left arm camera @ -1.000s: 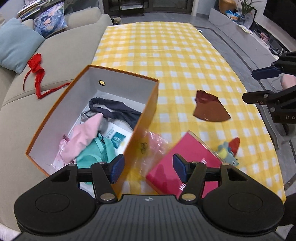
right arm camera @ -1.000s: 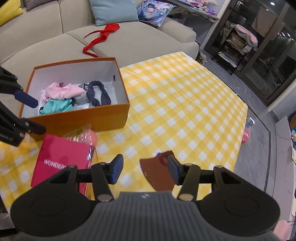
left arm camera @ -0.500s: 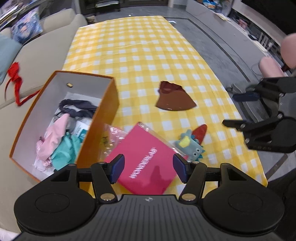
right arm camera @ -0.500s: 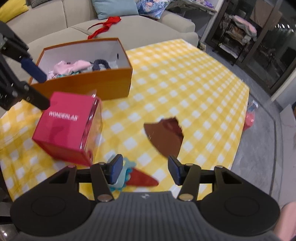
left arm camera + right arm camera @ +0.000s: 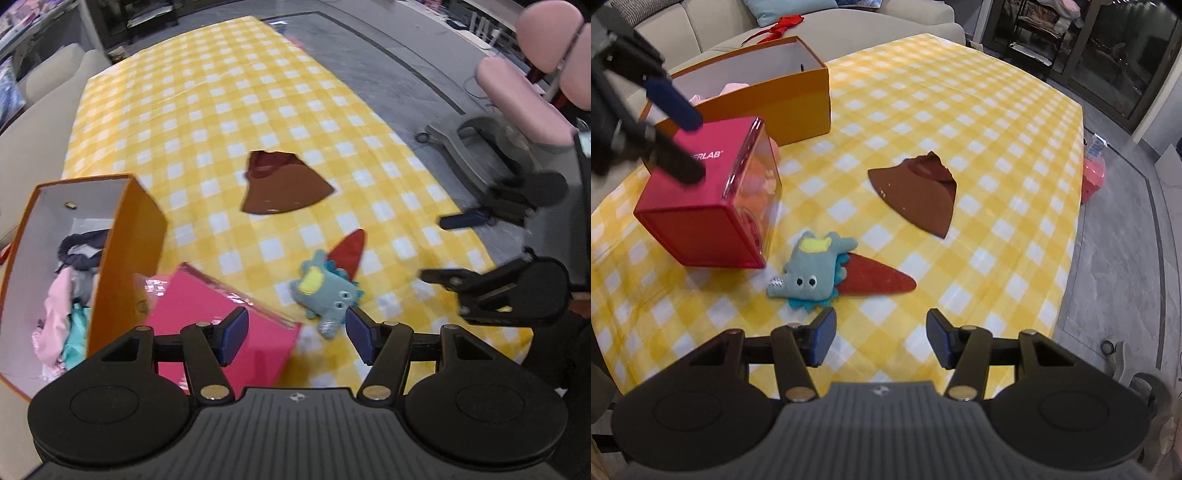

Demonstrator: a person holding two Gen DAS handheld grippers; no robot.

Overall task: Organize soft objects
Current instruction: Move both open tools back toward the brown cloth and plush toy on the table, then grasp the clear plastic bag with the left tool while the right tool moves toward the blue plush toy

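Observation:
A teal plush toy (image 5: 809,275) with a red felt tail lies on the yellow checked cloth, just ahead of my right gripper (image 5: 881,339), which stands open and empty. The same plush toy (image 5: 325,291) shows in the left wrist view, close before my open, empty left gripper (image 5: 297,339). A brown folded cloth (image 5: 919,194) (image 5: 284,188) lies farther out on the table. An orange box (image 5: 136,236) (image 5: 775,98) at the left holds pink, teal and dark soft items. The right gripper (image 5: 443,251) appears at the right edge of the left wrist view.
A pink box (image 5: 701,199) (image 5: 221,325) with a clear side stands between the orange box and the plush toy. A beige sofa (image 5: 849,18) with a red ribbon runs behind the table. A pink chair (image 5: 528,99) stands on the grey floor beside the table's edge.
Both grippers have swung toward the near end of the table and the right one has come down. The plush toy, earlier at the edge of view, now lies right before both.

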